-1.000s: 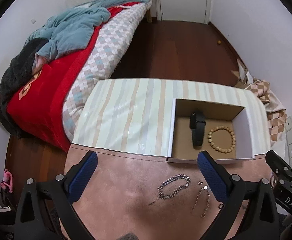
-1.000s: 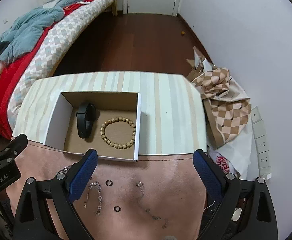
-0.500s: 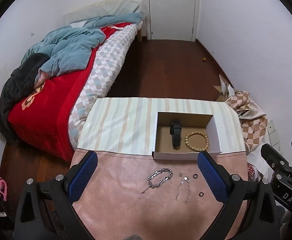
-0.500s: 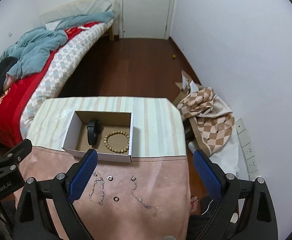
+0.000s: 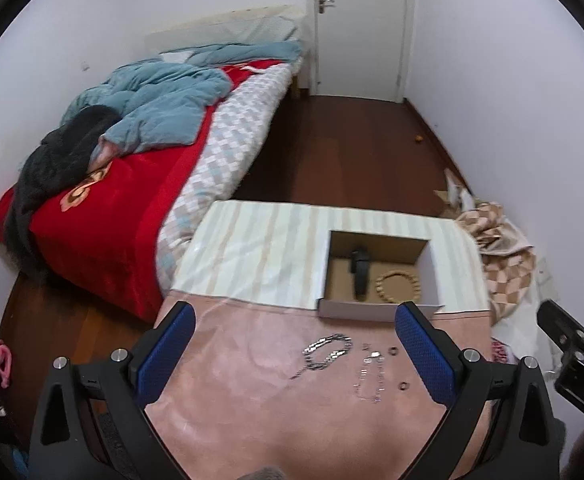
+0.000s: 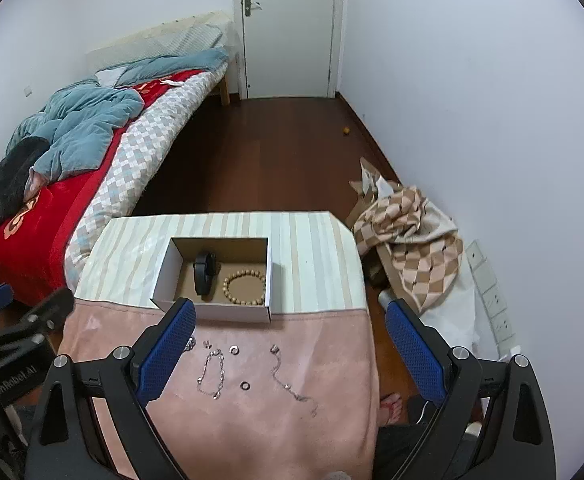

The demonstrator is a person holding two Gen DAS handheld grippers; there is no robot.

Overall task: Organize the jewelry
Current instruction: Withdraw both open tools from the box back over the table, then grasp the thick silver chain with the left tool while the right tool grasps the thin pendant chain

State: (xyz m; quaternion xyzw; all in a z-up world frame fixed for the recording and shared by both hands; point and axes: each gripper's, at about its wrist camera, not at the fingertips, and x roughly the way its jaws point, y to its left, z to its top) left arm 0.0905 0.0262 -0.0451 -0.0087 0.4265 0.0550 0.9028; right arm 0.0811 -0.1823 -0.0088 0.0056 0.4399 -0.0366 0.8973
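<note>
An open cardboard box (image 5: pixel 435 268) (image 6: pixel 164 276) stands on the table and holds a black band (image 5: pixel 359 270) (image 6: pixel 204 271) and a wooden bead bracelet (image 5: pixel 397 286) (image 6: pixel 246 287). On the pink cloth in front lie a silver chain-link bracelet (image 5: pixel 325 352), a thin silver bracelet (image 5: pixel 369 378) (image 6: pixel 212 376), a thin chain (image 6: pixel 292 380) and two small rings (image 6: pixel 234 349) (image 6: pixel 245 385). My left gripper (image 5: pixel 295 348) and right gripper (image 6: pixel 288 344) are both open, empty, and held well above the table.
The table has a striped cloth (image 6: pixel 311 264) at the far half and a pink cloth (image 6: pixel 232 432) near me. A bed (image 5: pixel 140 184) stands left. A checkered cloth pile (image 6: pixel 407 248) lies on the floor at right. A closed door (image 6: pixel 288 28) is at the back.
Both grippers have risen and pulled back from the table, so the box and jewelry look smaller and more of the room shows. Nothing on the table moved.
</note>
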